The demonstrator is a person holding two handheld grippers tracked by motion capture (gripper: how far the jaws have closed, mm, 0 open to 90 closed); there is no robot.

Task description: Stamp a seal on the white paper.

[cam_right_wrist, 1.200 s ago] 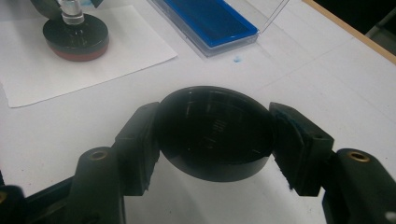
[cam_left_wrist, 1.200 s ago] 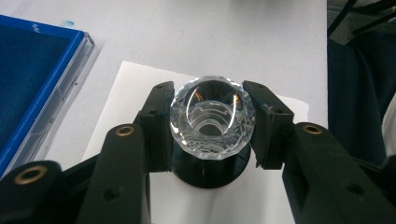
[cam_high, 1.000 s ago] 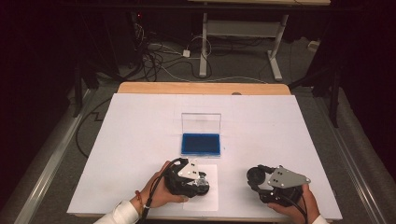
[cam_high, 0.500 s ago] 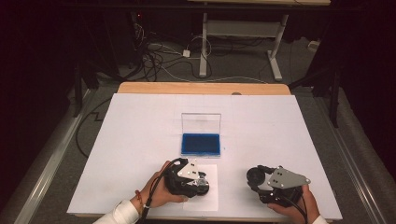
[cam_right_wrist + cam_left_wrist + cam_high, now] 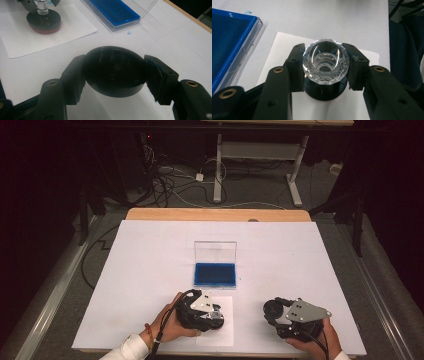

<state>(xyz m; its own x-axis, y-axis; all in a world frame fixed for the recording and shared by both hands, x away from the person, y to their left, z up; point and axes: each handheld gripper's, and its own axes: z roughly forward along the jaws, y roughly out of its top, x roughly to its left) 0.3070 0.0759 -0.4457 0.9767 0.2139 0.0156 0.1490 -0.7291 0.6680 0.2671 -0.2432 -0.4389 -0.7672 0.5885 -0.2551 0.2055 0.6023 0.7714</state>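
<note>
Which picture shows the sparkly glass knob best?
The left gripper view: the faceted clear knob sits close up between that gripper's pads. In the right gripper view its stem is cut off at the edge; in the high view the left gripper covers it.

left gripper (image 5: 202, 310): black, grey plate, cable | black jaws, brass screws | white sleeve (image 5: 129, 349)

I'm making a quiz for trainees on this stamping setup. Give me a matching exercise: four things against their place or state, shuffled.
Things:
1. crystal-handled stamp
2. black round cap
3. blue ink pad case
4. white paper sheet

Places or states:
A. lies under the stamp's base
B. clamped in the right gripper
C. open, clear lid standing up
D. clamped in the left gripper

Pairs: 1-D, 2-B, 3-C, 4-A
</note>
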